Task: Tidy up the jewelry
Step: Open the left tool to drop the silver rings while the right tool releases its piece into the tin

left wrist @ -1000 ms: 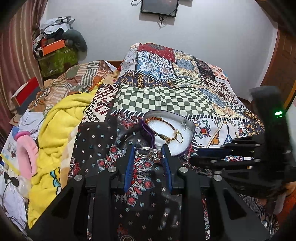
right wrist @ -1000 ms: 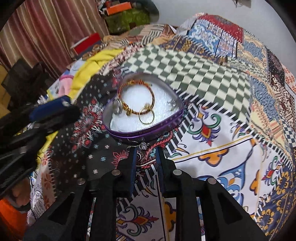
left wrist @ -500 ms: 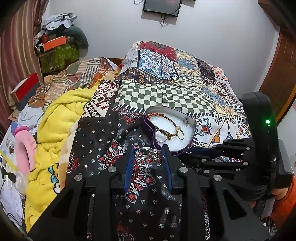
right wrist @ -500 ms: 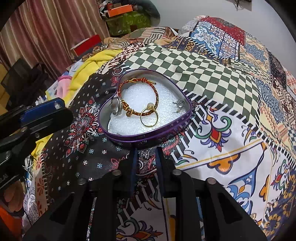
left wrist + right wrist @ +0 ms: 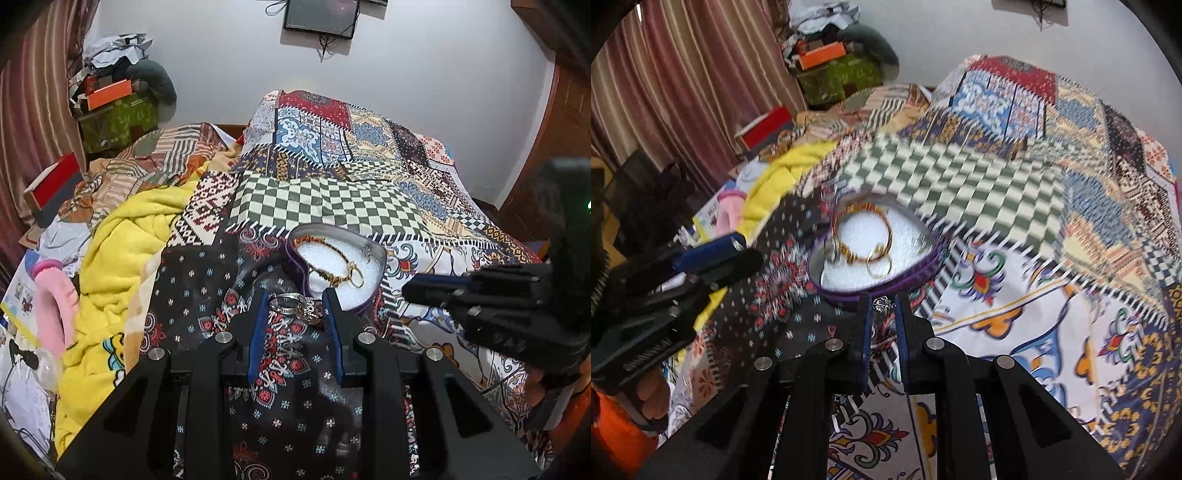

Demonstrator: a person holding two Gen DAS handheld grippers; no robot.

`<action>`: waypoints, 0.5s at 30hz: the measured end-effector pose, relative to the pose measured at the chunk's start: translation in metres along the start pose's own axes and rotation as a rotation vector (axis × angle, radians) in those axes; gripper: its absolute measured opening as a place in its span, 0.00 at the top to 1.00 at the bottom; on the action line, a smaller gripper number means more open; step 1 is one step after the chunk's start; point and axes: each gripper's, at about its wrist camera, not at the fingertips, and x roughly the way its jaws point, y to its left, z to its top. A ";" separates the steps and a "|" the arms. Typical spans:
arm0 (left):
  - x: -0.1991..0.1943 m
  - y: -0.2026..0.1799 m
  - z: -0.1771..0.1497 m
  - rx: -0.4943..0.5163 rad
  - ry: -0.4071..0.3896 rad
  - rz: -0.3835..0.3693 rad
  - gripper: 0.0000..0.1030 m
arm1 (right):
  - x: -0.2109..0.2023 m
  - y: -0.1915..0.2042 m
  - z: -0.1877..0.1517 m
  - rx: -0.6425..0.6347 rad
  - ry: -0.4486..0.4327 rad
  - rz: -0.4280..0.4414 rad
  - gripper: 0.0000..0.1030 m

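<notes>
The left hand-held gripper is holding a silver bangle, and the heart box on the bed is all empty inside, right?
Not quite. The left hand-held gripper does hold the silver bangle, but the heart box is not empty. The left wrist view shows a red and gold bracelet and a gold ring lying on its white lining.

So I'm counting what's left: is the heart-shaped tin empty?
No. The heart-shaped tin holds a beaded bracelet and a gold ring on white foam.
</notes>
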 end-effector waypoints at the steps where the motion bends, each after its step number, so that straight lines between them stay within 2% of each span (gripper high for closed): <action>1: -0.001 -0.002 0.002 0.003 -0.005 -0.002 0.72 | -0.003 -0.001 0.002 0.000 -0.012 0.000 0.89; 8: 0.008 -0.008 0.021 0.008 -0.025 -0.031 0.72 | -0.017 -0.006 0.024 0.027 -0.093 0.001 0.89; 15: 0.031 -0.008 0.030 -0.032 -0.013 -0.050 0.72 | -0.011 -0.005 0.037 0.029 -0.114 -0.004 0.89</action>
